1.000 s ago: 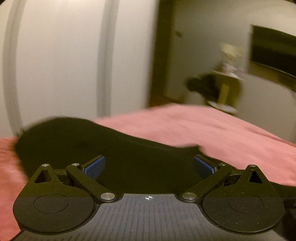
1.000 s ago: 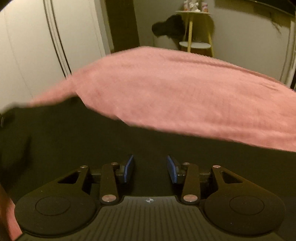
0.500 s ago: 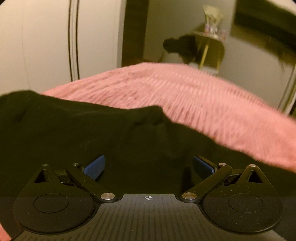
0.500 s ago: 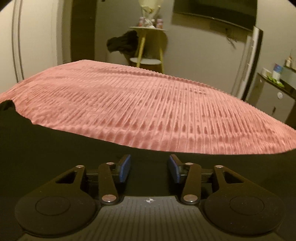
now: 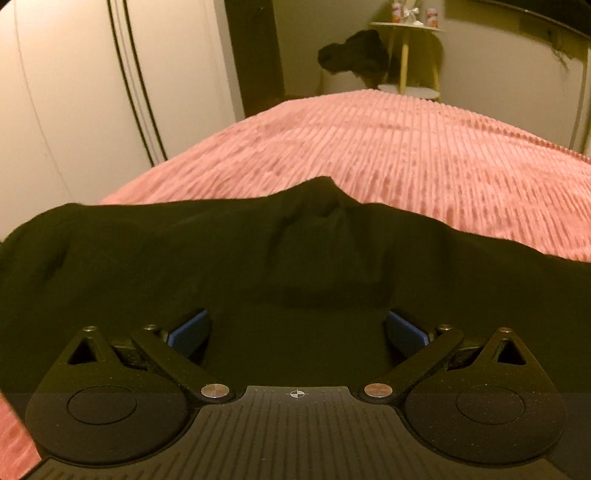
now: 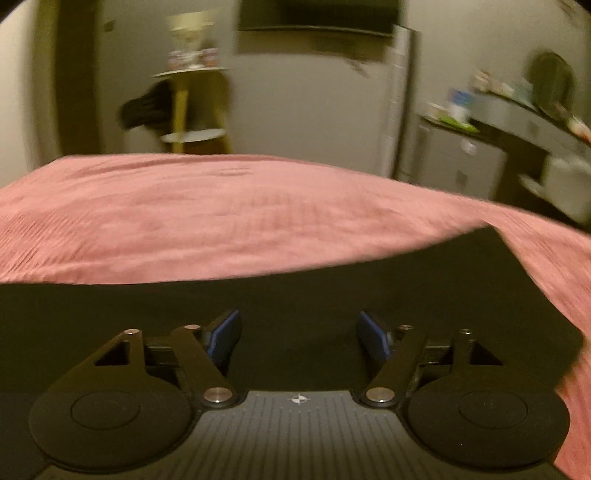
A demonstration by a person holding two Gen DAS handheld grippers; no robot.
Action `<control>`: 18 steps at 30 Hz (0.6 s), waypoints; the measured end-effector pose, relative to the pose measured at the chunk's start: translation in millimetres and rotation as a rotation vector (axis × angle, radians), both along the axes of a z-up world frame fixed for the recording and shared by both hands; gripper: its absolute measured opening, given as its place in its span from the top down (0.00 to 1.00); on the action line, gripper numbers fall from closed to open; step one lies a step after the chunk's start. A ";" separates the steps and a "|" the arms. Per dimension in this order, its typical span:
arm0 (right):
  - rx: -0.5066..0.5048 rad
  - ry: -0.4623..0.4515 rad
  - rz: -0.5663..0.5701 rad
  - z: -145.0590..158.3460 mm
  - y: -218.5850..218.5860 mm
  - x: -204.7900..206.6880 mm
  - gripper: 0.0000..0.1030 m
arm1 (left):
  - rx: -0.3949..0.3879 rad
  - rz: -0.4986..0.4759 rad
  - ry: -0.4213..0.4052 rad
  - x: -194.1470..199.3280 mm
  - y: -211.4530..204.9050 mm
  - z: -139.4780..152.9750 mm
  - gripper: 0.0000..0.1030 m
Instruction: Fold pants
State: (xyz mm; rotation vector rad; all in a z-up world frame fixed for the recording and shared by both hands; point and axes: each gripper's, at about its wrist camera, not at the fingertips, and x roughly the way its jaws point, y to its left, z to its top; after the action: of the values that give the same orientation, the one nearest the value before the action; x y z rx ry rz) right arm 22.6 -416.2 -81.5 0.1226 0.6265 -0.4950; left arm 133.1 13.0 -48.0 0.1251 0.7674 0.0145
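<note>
Both claws (image 5: 295, 332) (image 6: 299, 334) open, prob. over pants (image 5: 147, 266).

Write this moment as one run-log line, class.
task: fold pants | left gripper: open, over black pants | right gripper: open, over pants | surface: pink bedspread | fold: not visibly done

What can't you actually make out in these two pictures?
- Black pants: their full shape; the frame edges and the left hand-held gripper cut them off in the left wrist view.
- Items on the dark counter: blurred by motion in the right wrist view.
- Small jars on the yellow side table: too small to identify.
- Fabric below the right hand-held gripper: hidden by its body.
</note>
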 end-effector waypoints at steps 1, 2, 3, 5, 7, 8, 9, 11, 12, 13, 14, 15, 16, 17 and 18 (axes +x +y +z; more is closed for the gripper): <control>0.066 -0.028 -0.022 3.2 -11.5 -14.7 0.38 | 0.005 -0.006 0.008 -5.4 -2.0 2.5 0.00; 0.133 -0.068 -0.034 6.5 -20.8 -28.9 0.40 | 0.003 -0.015 0.012 -10.6 -4.0 4.9 0.00; 0.204 -0.104 -0.053 9.2 -31.0 -43.9 0.41 | -0.002 -0.030 0.014 -16.5 -6.5 7.7 0.00; 0.321 -0.166 -0.101 11.1 -49.2 -70.2 0.41 | -0.012 -0.054 0.008 -30.5 -12.7 14.1 0.00; 0.415 -0.221 -0.131 7.7 -65.0 -92.2 0.48 | -0.064 -0.093 -0.002 -46.1 -17.0 19.4 0.00; 0.453 -0.240 -0.142 4.4 -72.2 -100.4 0.52 | -0.101 -0.122 -0.007 -53.5 -18.2 20.6 0.00; 0.481 -0.251 -0.152 0.7 -79.7 -108.0 0.60 | -0.128 -0.146 -0.007 -57.9 -19.2 20.4 0.00; 0.519 -0.268 -0.165 -5.2 -94.4 -118.7 0.73 | -0.149 -0.155 0.027 -61.4 -19.9 15.3 0.00; 0.519 -0.268 -0.184 -6.6 -102.9 -124.6 0.76 | -0.138 -0.130 0.059 -58.6 -19.7 10.1 0.00; 0.518 -0.273 -0.201 -6.8 -109.0 -128.3 0.77 | -0.122 -0.091 0.095 -54.4 -17.0 4.1 0.00; 0.517 -0.284 -0.227 -6.3 -115.9 -134.4 0.77 | -0.112 -0.045 0.118 -51.4 -11.4 -1.5 0.00; 0.513 -0.293 -0.263 -5.6 -122.4 -141.1 0.76 | -0.110 -0.009 0.120 -51.8 -7.7 -2.6 0.00; 0.507 -0.297 -0.302 -4.8 -129.2 -148.0 0.76 | -0.102 0.013 0.110 -52.5 -5.0 -1.4 0.00; 0.518 -0.312 -0.329 -5.2 -136.1 -155.5 0.76 | -0.083 0.037 0.105 -53.1 -4.1 0.3 0.00; 0.545 -0.328 -0.347 -6.5 -141.4 -161.5 0.63 | -0.076 0.050 0.099 -54.5 -4.3 1.6 0.00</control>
State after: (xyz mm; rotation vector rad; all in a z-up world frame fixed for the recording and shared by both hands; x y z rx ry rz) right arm -138.9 -557.6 -88.0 0.8238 0.4032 -0.6117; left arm 78.6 8.8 -46.3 0.0343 0.8687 0.0263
